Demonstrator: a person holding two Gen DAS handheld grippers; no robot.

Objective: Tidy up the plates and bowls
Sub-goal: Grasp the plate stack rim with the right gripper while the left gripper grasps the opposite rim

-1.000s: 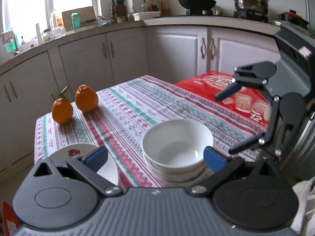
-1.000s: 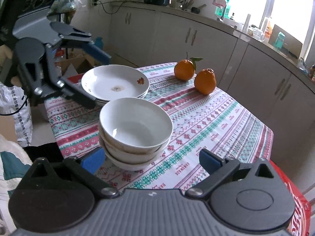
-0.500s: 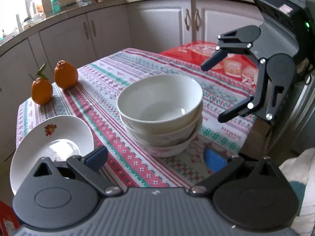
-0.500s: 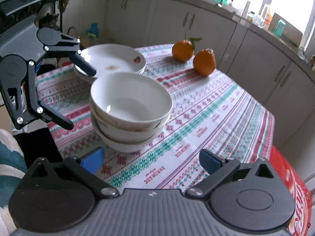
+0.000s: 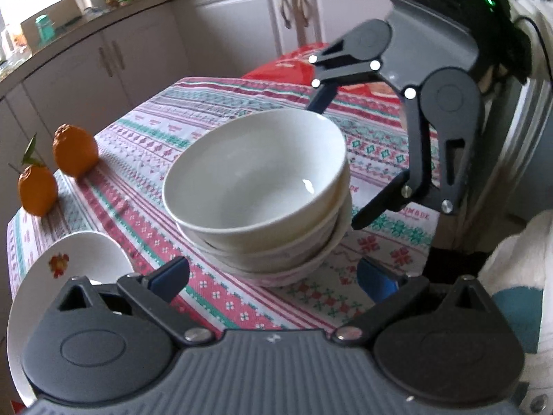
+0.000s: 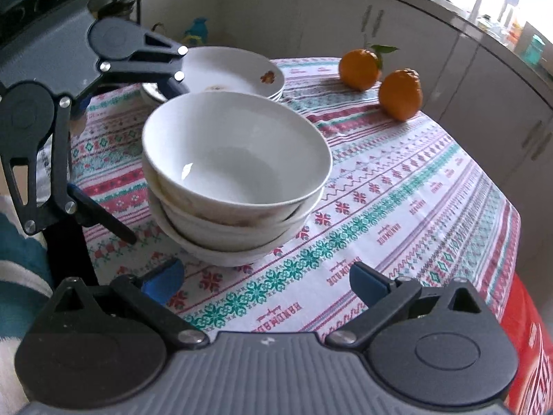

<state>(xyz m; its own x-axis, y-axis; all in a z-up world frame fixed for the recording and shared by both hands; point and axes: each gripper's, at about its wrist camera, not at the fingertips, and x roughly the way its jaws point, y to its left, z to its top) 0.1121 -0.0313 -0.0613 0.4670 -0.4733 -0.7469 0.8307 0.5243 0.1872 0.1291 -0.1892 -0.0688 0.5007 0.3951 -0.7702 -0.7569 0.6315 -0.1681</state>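
Note:
A stack of three white bowls stands on the patterned tablecloth; it also shows in the right wrist view. A stack of white plates with a flower print lies behind the bowls, and shows at lower left in the left wrist view. My left gripper is open and empty, just in front of the bowls. My right gripper is open and empty, close to the bowls on the opposite side. Each gripper shows in the other's view, flanking the stack.
Two oranges sit on the far side of the table, also in the left wrist view. A red box lies beyond the table edge. White cabinets and a cluttered counter surround the table.
Both grippers have dropped lower and moved in toward the bowl stack from opposite sides. The bowls and plates have not moved.

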